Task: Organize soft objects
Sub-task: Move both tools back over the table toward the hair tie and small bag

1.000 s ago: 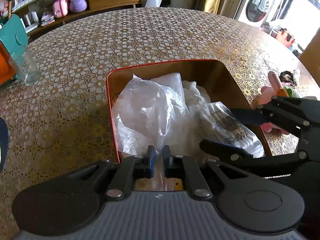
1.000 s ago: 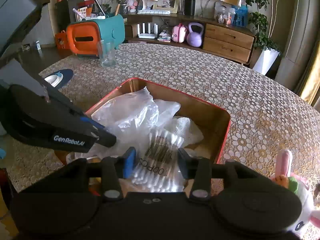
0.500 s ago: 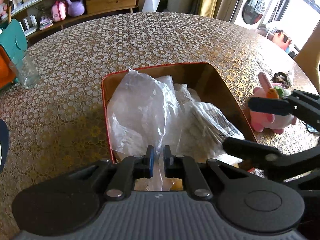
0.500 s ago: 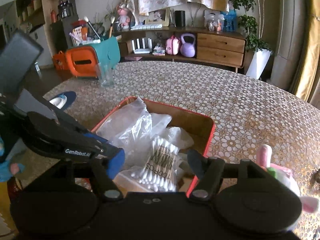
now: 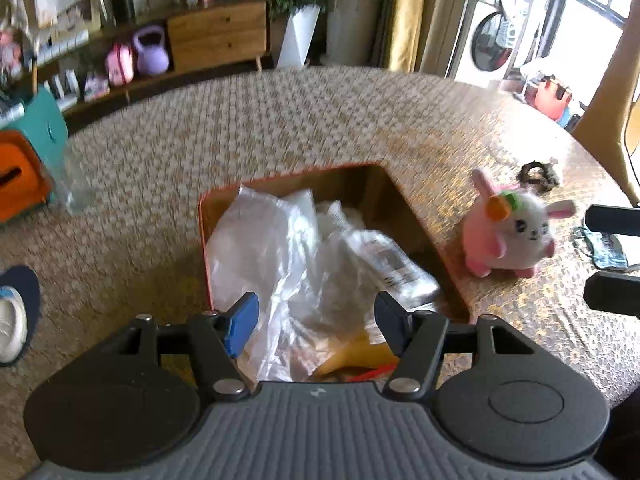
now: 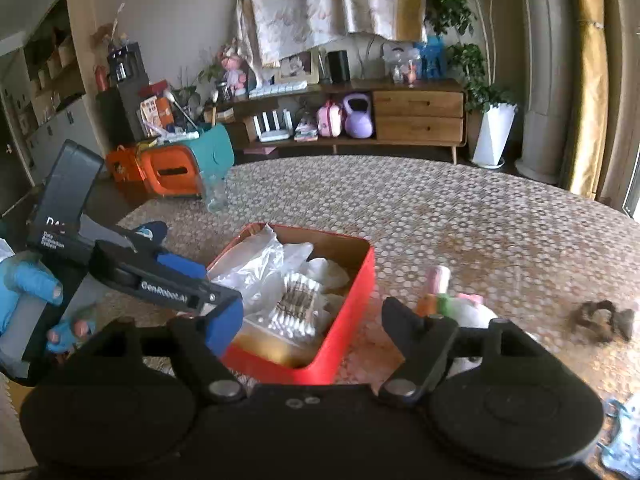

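A red box [image 5: 202, 240] [image 6: 360, 300] on the table holds a crumpled clear plastic bag [image 5: 272, 248] [image 6: 256, 268] and a cotton swab pack [image 5: 392, 264] [image 6: 298, 304]. My left gripper [image 5: 316, 320] hovers over the box's near end, its jaws opening. The bag lies below them, untouched by the pads. My right gripper [image 6: 312, 328] is also opening, with nothing between its fingers, above the box's near corner. Its fingers [image 5: 612, 220] show at the right edge of the left wrist view. A pink and white plush rabbit [image 5: 508, 232] [image 6: 460, 308] stands right of the box.
A black hair scrunchie [image 5: 538, 174] [image 6: 600, 320] lies beyond the rabbit, and a face mask [image 5: 604, 248] lies at the right edge. A glass [image 6: 216, 196] and a teal and orange case [image 6: 188, 160] stand at the far left. A chair [image 5: 608, 120] borders the table's right.
My left jaws were shut at the plastic bag and now stand open, lifted back from the box. The right gripper has let go of the swab pack, opened wider and drawn up and away.
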